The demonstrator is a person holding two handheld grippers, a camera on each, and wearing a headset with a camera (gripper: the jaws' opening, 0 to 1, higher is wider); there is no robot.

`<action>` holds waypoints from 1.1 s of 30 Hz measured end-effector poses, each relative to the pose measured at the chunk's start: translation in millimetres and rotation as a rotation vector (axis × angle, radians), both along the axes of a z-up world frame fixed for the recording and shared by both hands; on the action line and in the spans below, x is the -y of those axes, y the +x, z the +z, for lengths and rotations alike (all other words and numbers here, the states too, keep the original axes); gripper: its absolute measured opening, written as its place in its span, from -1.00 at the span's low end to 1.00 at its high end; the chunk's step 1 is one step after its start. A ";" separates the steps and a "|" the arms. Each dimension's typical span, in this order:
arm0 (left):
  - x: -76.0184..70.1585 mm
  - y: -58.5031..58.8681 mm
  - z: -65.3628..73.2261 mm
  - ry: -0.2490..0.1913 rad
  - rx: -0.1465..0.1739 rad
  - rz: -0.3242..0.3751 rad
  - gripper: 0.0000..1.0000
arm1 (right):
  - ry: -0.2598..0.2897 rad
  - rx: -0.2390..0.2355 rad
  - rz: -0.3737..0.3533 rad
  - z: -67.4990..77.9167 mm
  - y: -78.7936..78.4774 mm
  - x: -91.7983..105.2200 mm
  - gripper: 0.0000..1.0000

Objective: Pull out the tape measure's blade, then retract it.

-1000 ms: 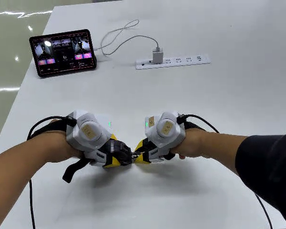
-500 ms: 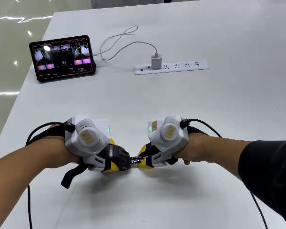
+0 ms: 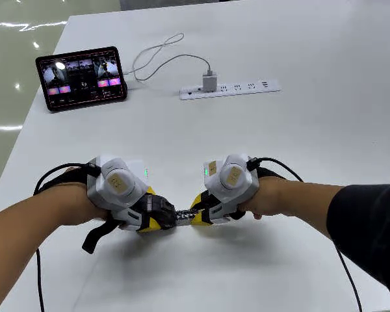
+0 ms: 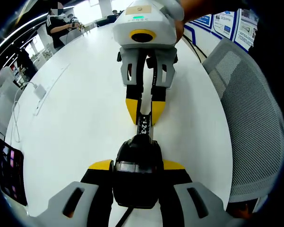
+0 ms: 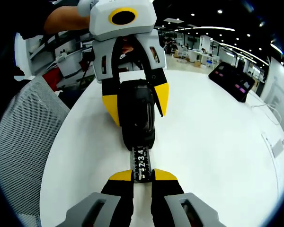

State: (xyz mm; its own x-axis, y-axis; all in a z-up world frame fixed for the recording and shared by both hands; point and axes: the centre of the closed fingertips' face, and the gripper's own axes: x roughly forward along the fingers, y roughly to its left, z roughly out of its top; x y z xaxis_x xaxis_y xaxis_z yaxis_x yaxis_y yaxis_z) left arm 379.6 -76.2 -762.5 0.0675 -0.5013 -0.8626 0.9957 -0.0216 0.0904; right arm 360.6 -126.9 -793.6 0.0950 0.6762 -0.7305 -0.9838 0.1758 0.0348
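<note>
A black tape measure case [image 3: 161, 212] [image 4: 137, 170] [image 5: 137, 116] sits clamped between the yellow-tipped fingers of my left gripper [image 3: 157, 214] [image 4: 138, 165], just above the white table [image 3: 201, 136]. A short length of numbered blade [image 3: 184, 214] [image 4: 144, 126] [image 5: 142, 165] runs from the case to my right gripper [image 3: 196, 214] [image 5: 142, 176], which is shut on the blade's end. In the left gripper view the right gripper [image 4: 143, 111] faces me; in the right gripper view the left gripper [image 5: 135, 106] does.
A tablet [image 3: 81, 76] with a lit screen stands at the table's far left. A white power strip [image 3: 229, 88] with a charger and cable [image 3: 162, 58] lies behind the grippers. A mesh chair [image 4: 246, 123] stands beside the table.
The two grippers have drawn slightly apart, and a short stretch of blade now shows between case and right gripper. The head camera has shifted a little.
</note>
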 end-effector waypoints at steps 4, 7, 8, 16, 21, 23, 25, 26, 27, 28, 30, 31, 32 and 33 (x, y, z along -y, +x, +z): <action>-0.1 0.2 0.0 0.000 -0.001 -0.001 -0.37 | -0.005 -0.004 -0.001 -0.1 0.3 4.3 -0.82; -0.3 0.0 0.2 -0.001 -0.001 0.000 -0.37 | -0.006 -0.007 -0.004 0.3 -0.3 6.8 -0.82; -0.3 0.0 0.2 -0.001 -0.001 0.000 -0.37 | -0.007 -0.010 -0.005 0.6 -0.4 7.4 -0.82; -0.3 -0.2 0.5 -0.002 -0.002 0.003 -0.37 | -0.012 -0.009 -0.005 1.7 -0.5 11.5 -0.82; -0.4 0.1 0.5 -0.002 -0.002 0.006 -0.37 | -0.016 -0.011 -0.009 2.5 0.0 14.7 -0.82; -0.4 0.2 0.6 -0.003 -0.002 0.006 -0.37 | -0.016 -0.012 -0.011 2.8 0.1 15.2 -0.82; -0.2 0.3 0.6 -0.003 -0.003 0.005 -0.37 | -0.016 -0.014 -0.013 3.2 0.0 16.4 -0.82; -0.2 0.4 0.6 -0.004 -0.004 0.005 -0.37 | -0.016 -0.014 -0.013 3.2 0.0 17.0 -0.82; -0.1 0.3 0.6 -0.003 -0.004 0.006 -0.37 | -0.016 -0.015 -0.017 3.0 0.5 17.9 -0.82; -0.1 0.2 0.6 -0.003 -0.004 0.005 -0.37 | -0.015 -0.016 -0.017 3.0 0.4 18.1 -0.82; -0.3 0.1 0.6 -0.003 -0.003 0.005 -0.37 | -0.015 -0.017 -0.018 3.0 0.3 18.4 -0.82; -0.4 0.0 0.7 -0.003 -0.003 0.005 -0.37 | -0.015 -0.018 -0.019 3.1 0.4 18.4 -0.82; -0.4 -0.1 0.8 -0.003 -0.002 0.004 -0.37 | -0.015 -0.019 -0.019 3.1 0.6 18.6 -0.82; -0.4 0.0 0.8 -0.004 -0.002 0.005 -0.37 | -0.015 -0.019 -0.019 3.1 0.7 18.7 -0.82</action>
State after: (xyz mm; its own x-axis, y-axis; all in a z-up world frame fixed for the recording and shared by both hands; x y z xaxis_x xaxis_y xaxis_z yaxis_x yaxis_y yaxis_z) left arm 379.6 -75.8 -761.6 0.0679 -0.5041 -0.8610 0.9960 -0.0163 0.0880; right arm 361.4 -145.7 -790.5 0.0935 0.6631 -0.7427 -0.9795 0.1948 0.0507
